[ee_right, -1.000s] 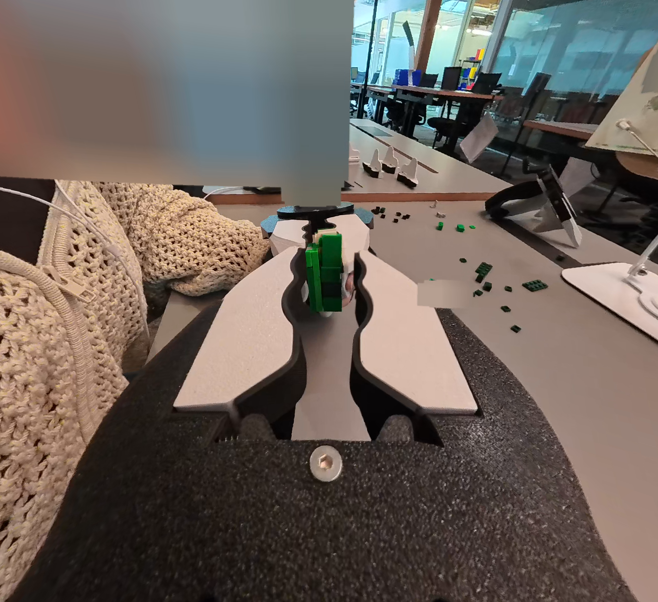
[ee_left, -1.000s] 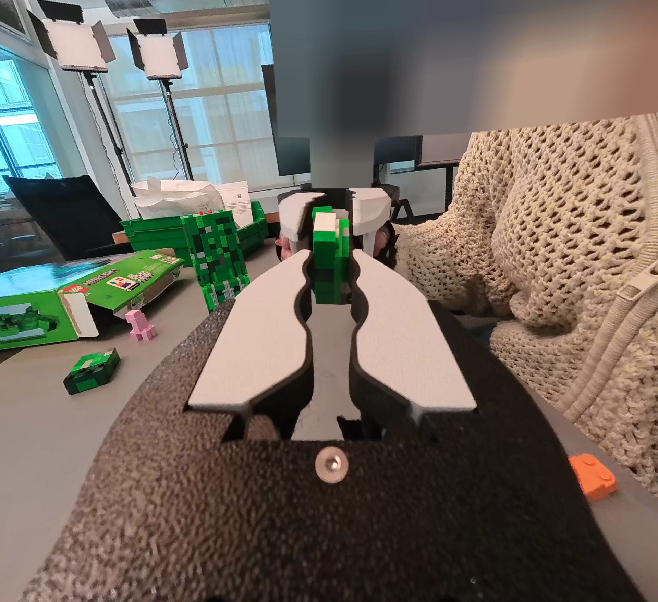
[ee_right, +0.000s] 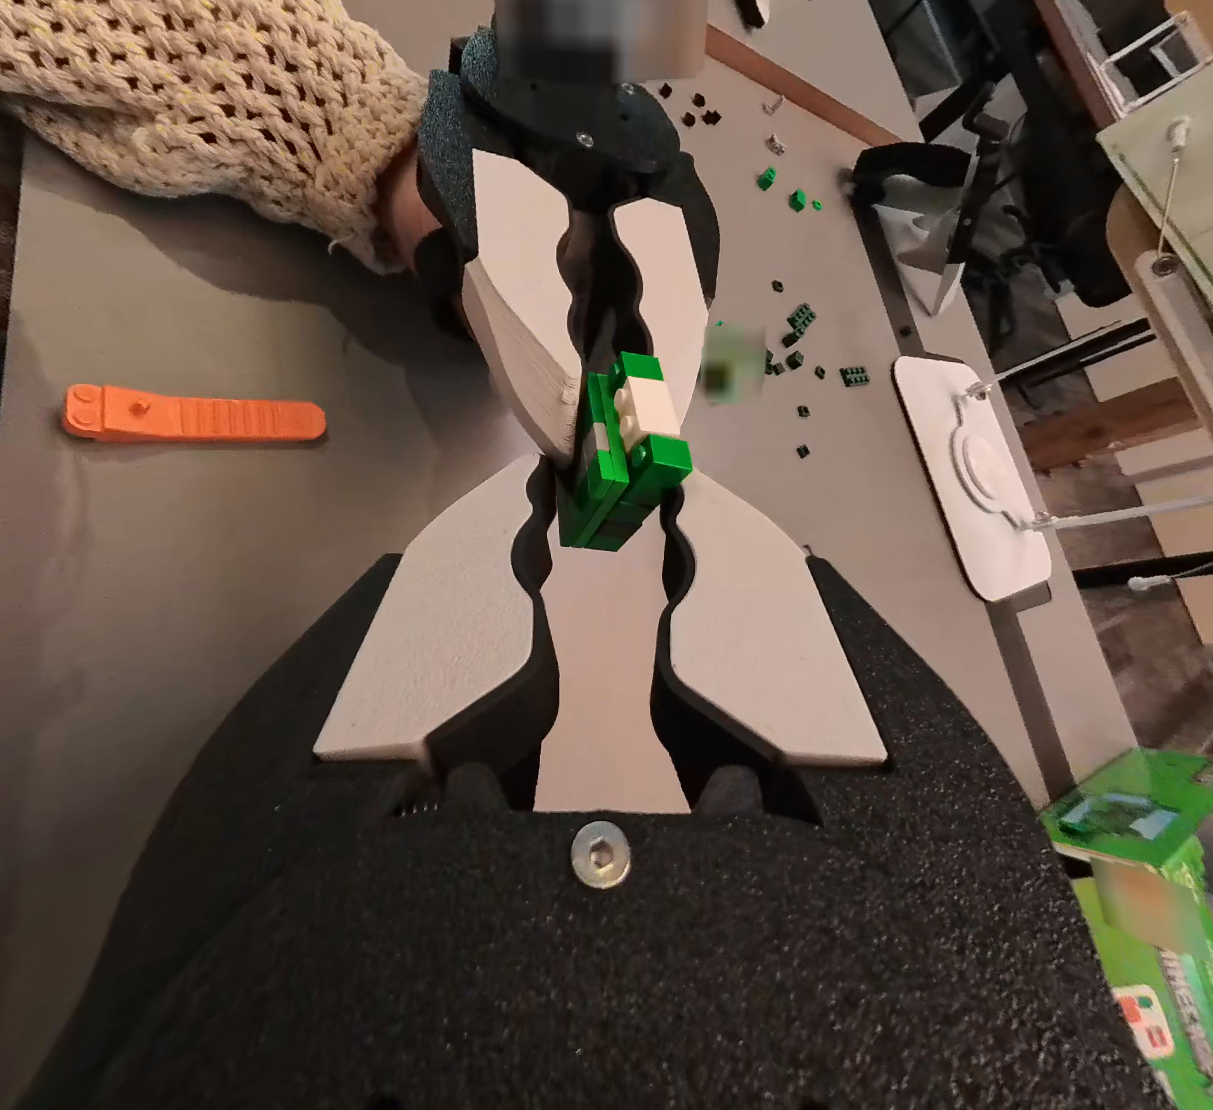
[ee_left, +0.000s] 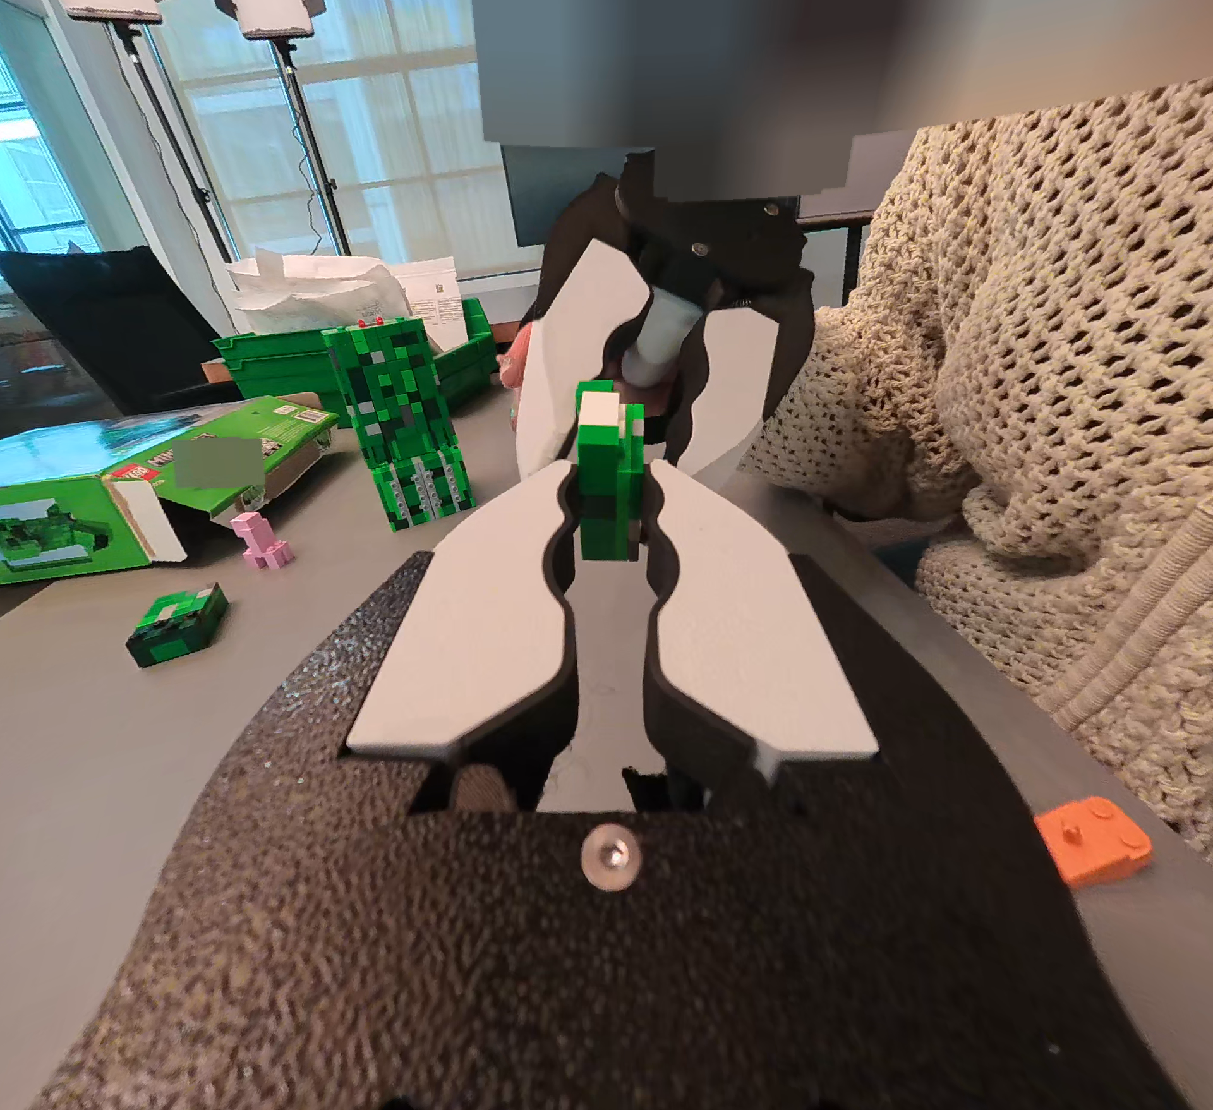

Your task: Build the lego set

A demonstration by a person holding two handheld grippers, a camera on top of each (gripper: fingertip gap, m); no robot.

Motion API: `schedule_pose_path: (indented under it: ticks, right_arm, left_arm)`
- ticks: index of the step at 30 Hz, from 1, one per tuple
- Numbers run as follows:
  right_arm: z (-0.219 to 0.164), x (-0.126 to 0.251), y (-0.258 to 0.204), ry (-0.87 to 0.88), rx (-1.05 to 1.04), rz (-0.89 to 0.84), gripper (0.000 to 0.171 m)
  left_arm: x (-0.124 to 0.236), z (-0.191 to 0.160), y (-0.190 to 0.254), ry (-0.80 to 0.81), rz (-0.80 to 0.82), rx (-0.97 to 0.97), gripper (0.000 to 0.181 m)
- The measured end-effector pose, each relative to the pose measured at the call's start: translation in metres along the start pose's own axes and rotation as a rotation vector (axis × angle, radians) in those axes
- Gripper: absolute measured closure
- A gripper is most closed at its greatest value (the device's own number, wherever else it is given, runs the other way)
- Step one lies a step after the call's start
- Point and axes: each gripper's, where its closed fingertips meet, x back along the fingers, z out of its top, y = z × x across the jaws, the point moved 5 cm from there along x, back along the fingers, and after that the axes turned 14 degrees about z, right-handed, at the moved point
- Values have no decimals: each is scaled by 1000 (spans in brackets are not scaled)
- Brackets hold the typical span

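Observation:
A small green Lego assembly (ee_left: 604,488) with a white brick on top sits between the tips of both grippers. My left gripper (ee_left: 607,474) is shut on it from one side. My right gripper (ee_right: 610,488) is shut on it from the other side, tilted so it looks down at the table. In the right wrist view the assembly (ee_right: 604,514) is skewed, and the left gripper's fingers (ee_right: 525,323) reach in from above. A finished green blocky figure (ee_left: 400,402) stands on the grey table (ee_left: 98,750) at the left.
An open green set box (ee_left: 65,507), a pink pig figure (ee_left: 259,540) and a small green block (ee_left: 177,622) lie at the left. An orange brick separator (ee_right: 197,412) lies near a knit sleeve (ee_right: 197,61). Loose dark green pieces (ee_right: 797,350) and a white stand base (ee_right: 971,474) sit at the right. My two grippers' fingertips are within a few centimetres of each other. The finished green blocky figure (ee_left: 400,402) is about equally far from each gripper, around 25 cm.
My right gripper has swung upward and now looks down on the table. The assembly stays between both grippers, now seen at an angle. The left gripper has barely moved.

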Motion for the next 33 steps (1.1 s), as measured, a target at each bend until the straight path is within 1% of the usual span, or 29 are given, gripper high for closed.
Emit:
schedule_pose_path:
  ticks: [11,17,23,27,30,33]
  right_arm:
    - [-2,-1,-3,-50,54,-36,145]
    - [-2,-1,-2,-21,32,-44,143]
    - [-4,7,0,-73,39,-67,141]
    - [-5,6,-1,-122,40,-47,142]
    - [-6,4,-1,-114,21,-21,143]
    - [-7,2,-3,-109,28,-5,144]
  left_arm:
    - [-1,-2,2,-5,-9,-38,164]
    - [-1,-1,1,-17,4,-64,165]
    - [-1,-4,-2,-61,31,-92,165]
    - [-2,-8,-1,-79,26,-99,165]
    - [-3,-8,0,-76,21,-109,165]
    - [-3,-7,4,-56,27,-171,165]
